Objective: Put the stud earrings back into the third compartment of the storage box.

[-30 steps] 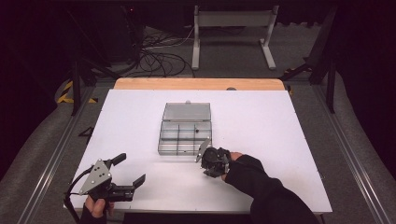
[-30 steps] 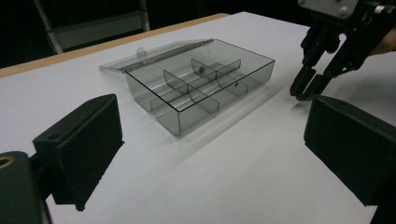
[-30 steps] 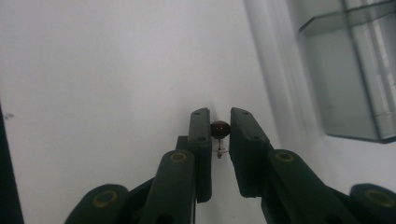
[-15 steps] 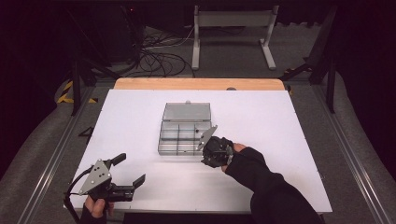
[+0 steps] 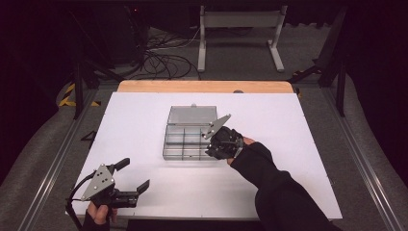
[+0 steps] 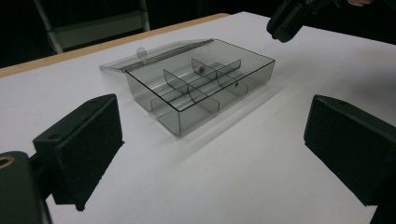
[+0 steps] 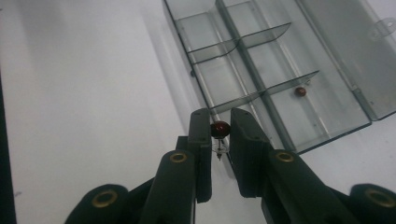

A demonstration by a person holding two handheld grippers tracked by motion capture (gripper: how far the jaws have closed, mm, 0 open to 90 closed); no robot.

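The right gripper (image 7: 219, 135), low in the frame, pinches a tiny red bead (image 7: 220, 128); it is light, hard and slippery, so squeeze its round middle

Dark room beyond my white tabletop (image 5: 144, 120); grey carpet floor (image 5: 240, 62), tangled black cables (image 5: 163, 60), white metal stand (image 5: 240, 29).

table (image 5: 144, 115): white top | on it: clear compartment box (image 5: 187, 134), lid open
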